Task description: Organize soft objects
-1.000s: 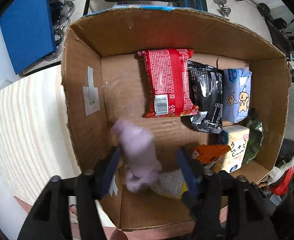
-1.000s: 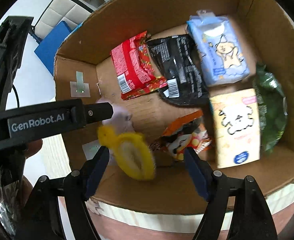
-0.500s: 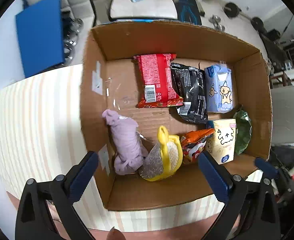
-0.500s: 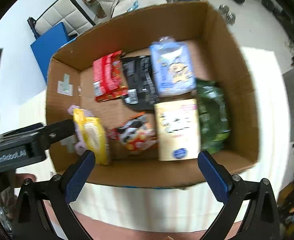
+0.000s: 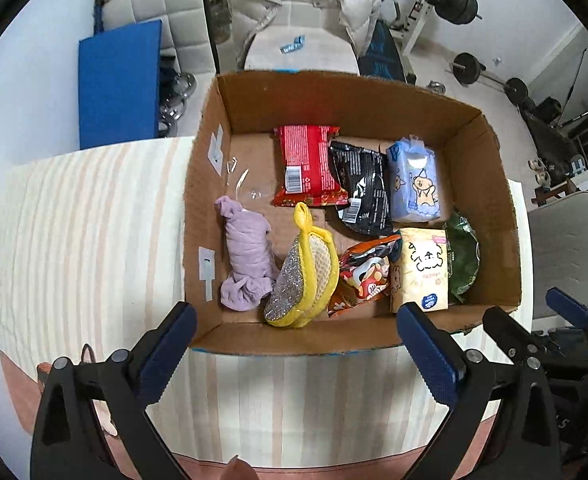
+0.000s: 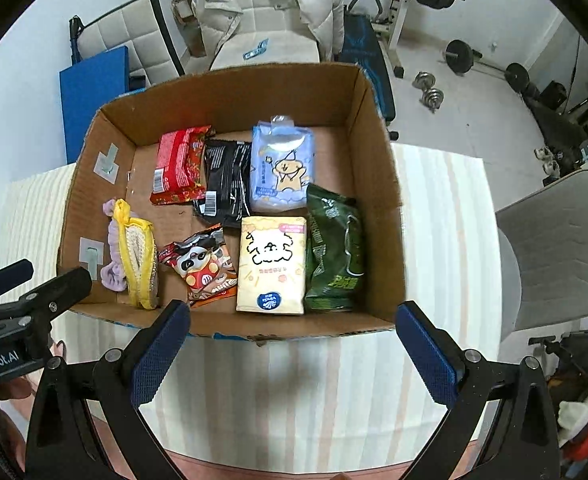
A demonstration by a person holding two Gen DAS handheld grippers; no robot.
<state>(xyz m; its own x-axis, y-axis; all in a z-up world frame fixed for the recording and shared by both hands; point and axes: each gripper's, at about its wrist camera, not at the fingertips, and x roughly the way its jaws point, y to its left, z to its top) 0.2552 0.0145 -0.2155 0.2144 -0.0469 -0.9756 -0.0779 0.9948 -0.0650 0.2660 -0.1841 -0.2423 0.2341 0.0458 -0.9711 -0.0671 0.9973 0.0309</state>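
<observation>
Nearest the cameras, the left gripper [image 5: 291, 350] and the right gripper [image 6: 294, 346] both hang over the striped tabletop [image 6: 294, 392] just short of the box's near wall, each with its blue pads spread wide and nothing between them. That reads as hands with nothing left to carry: no loose item shows on the cloth in either view.

The cardboard box [image 5: 294, 340] holds everything. Along its near wall, from the left corner: a lilac cloth bundle [image 5: 247, 256] lies close to the left wall, and a yellow scrubber [image 5: 308, 276] leans against it on edge, probably because the bundle props it. Next come an orange snack bag [image 6: 205, 266], slightly crumpled and tilted, a cream tissue pack [image 6: 271, 266] lying flat, and a dark green pouch [image 6: 334, 252] wedged between the tissue pack and the right wall.

Toward the far wall sits a second row: a red packet [image 5: 308, 168], a black packet [image 5: 360, 186] overlapping its edge, and a pale blue wipes pack [image 5: 414, 182] beside that. The far left corner of the floor is bare cardboard, save some clear tape.

The side-by-side rows suggest packing for fit. The job looks close to finished, though the fisheye may hide items beyond the table's edges.
</observation>
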